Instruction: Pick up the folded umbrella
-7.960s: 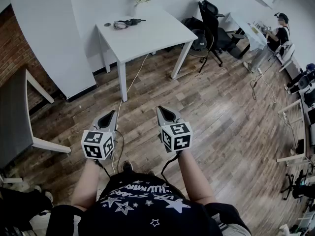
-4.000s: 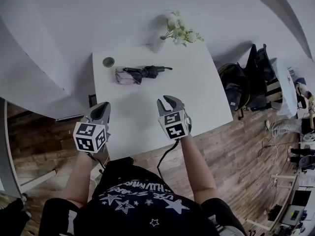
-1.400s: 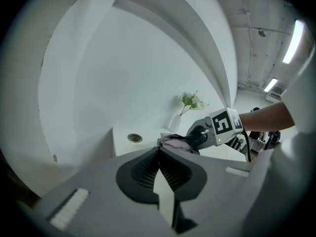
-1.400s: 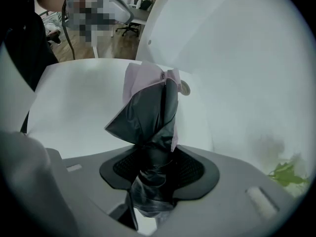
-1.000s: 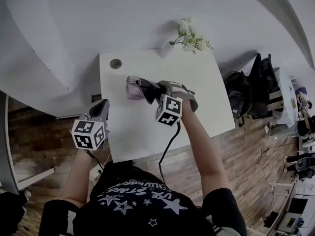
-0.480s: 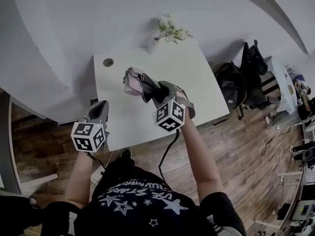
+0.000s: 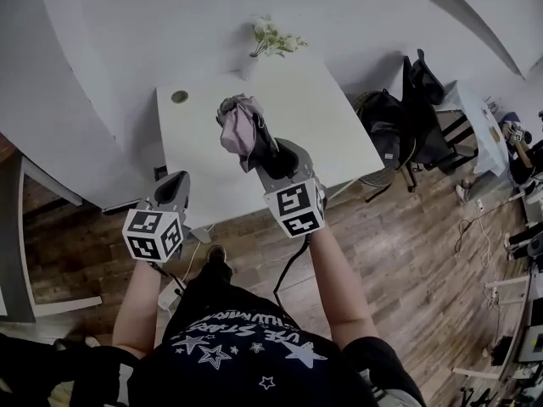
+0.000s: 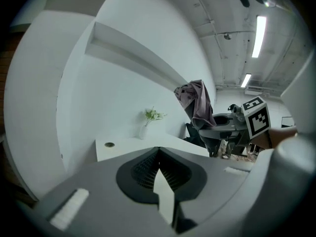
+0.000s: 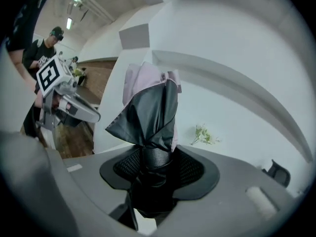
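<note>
The folded umbrella (image 7: 242, 132), pink and black fabric on a black shaft, is lifted off the white table (image 7: 318, 113) and stands nearly upright. My right gripper (image 7: 270, 164) is shut on its black handle end; in the right gripper view the umbrella (image 9: 150, 112) rises from between the jaws. In the left gripper view the umbrella (image 8: 195, 102) hangs above the table (image 8: 128, 146) at right, with the right gripper (image 8: 224, 127) under it. My left gripper (image 7: 174, 192) is shut, holds nothing and hovers at the table's near left corner.
A vase of flowers (image 7: 259, 45) and a small round object (image 7: 179, 97) sit at the table's far edge by the white wall. Black bags and chairs (image 7: 407, 100) stand to the right on the wooden floor. A person (image 9: 42, 53) is in the background.
The right gripper has lifted the umbrella off the table and rolled it from lying flat to nearly upright, drawing back toward me. The left gripper has moved back a little, still shut.
</note>
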The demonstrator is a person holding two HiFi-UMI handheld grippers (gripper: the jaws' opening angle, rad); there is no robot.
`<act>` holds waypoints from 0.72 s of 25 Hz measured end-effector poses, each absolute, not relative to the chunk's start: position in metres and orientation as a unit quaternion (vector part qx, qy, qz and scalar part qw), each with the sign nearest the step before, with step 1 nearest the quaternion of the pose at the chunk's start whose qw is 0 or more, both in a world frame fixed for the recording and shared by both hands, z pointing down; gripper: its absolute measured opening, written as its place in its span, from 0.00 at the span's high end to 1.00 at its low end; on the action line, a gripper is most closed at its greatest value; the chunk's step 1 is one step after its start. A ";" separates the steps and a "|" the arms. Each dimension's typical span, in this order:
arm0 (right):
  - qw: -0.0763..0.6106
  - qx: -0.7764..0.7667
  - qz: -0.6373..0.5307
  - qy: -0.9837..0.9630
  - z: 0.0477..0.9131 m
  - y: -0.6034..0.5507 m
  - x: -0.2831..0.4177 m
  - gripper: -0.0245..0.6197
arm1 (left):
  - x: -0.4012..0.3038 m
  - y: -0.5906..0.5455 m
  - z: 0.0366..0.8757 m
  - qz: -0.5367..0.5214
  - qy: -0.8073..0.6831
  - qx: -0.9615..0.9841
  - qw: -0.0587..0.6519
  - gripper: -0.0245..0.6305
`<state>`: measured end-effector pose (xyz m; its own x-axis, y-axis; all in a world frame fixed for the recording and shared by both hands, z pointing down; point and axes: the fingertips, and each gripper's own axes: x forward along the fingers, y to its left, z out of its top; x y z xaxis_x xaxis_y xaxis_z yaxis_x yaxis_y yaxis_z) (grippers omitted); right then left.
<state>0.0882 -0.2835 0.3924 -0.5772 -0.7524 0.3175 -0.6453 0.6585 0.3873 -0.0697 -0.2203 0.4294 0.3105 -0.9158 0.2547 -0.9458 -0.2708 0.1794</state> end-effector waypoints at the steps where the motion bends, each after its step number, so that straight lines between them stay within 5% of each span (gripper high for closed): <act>1: 0.217 0.400 -0.100 -0.885 0.389 -0.276 0.090 0.62 | -0.068 -0.215 0.429 0.050 -0.585 0.796 0.151 0.96; 11: 0.115 0.417 0.007 -0.902 0.381 -0.166 0.141 0.61 | -0.023 -0.115 0.432 0.059 -0.585 0.794 0.153 0.96; 18: 0.111 0.409 0.029 -0.905 0.396 -0.121 0.151 0.61 | -0.014 -0.066 0.434 0.065 -0.597 0.785 0.154 0.96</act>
